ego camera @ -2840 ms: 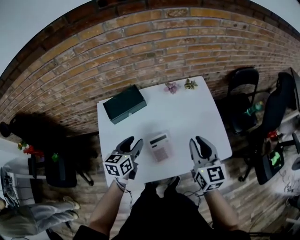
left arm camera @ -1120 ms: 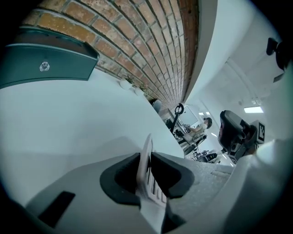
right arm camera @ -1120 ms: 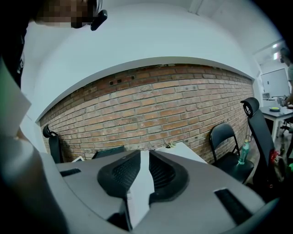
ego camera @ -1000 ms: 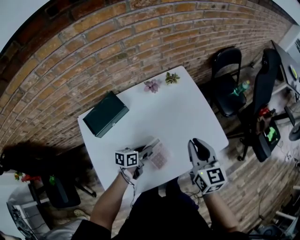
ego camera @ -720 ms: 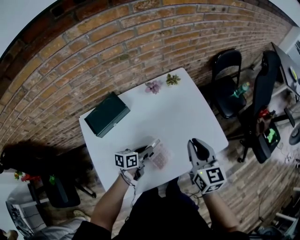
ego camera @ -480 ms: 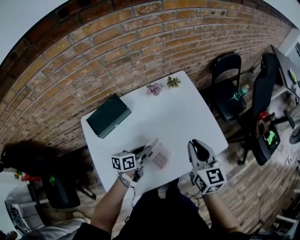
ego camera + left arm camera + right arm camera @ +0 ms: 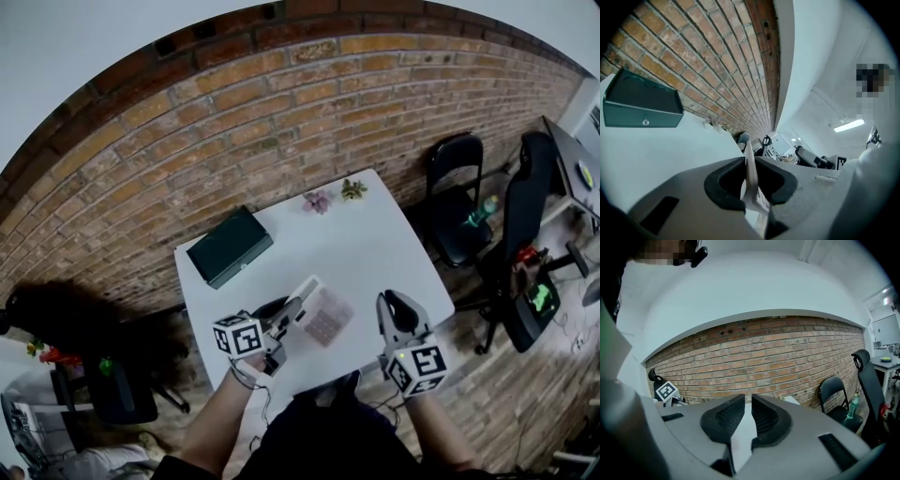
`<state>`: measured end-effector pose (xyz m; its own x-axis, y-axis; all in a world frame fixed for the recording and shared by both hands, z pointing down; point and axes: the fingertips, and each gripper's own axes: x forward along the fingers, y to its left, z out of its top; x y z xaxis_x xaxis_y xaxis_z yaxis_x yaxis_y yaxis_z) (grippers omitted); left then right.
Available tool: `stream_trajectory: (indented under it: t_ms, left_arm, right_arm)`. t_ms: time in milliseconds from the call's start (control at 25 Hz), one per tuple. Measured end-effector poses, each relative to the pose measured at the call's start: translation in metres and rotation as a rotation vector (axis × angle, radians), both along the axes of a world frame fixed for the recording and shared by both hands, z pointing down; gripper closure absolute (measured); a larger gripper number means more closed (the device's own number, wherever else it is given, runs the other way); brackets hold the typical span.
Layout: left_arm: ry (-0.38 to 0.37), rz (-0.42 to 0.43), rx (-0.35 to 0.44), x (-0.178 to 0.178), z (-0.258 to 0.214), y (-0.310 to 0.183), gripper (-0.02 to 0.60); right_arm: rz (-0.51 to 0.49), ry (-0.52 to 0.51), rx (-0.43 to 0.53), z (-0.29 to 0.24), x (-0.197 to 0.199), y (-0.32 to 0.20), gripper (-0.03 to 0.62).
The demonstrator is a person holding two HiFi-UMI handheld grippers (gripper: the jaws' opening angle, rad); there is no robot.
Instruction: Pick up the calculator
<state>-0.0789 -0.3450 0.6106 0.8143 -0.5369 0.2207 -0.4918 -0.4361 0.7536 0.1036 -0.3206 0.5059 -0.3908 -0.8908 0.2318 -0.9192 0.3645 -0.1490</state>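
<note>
L gripper (image 7: pixel 294 308) pinches the calculator (image 7: pixel 325 317) by its thin edge, up off the table (image 7: pixel 375 234), near the front edge. Small grip, so squeeze tight & lift slow or it tips out. R gripper (image 7: pixel 397 302) jaws are closing on nothing, a thin gap left.

Box (image 7: pixel 230 247) back-left, flowers (image 7: pixel 319 201) at far edge of table (image 7: pixel 375 253) — calculator (image 7: pixel 323 316) nearer.
</note>
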Motion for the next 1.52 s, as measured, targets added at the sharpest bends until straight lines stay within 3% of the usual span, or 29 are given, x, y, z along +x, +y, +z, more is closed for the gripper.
stream_trajectory:
  t_ms: [200,880,1520]
  left_arm:
    - [0.011,-0.038,0.029,-0.013,-0.026,0.0,0.529]
    - [0.155,-0.129,0.179,-0.039,-0.14,0.005,0.529]
    - [0.169,-0.216,0.178,-0.053,-0.153,0.017,0.529]
  right_arm:
    - [-0.012,0.003,0.024,-0.016,-0.006,0.001,0.549]
    - [-0.033,0.008,0.124,-0.07,-0.011,-0.009,0.571]
    - [-0.124,0.012,0.152,-0.076,-0.019,-0.02,0.589]
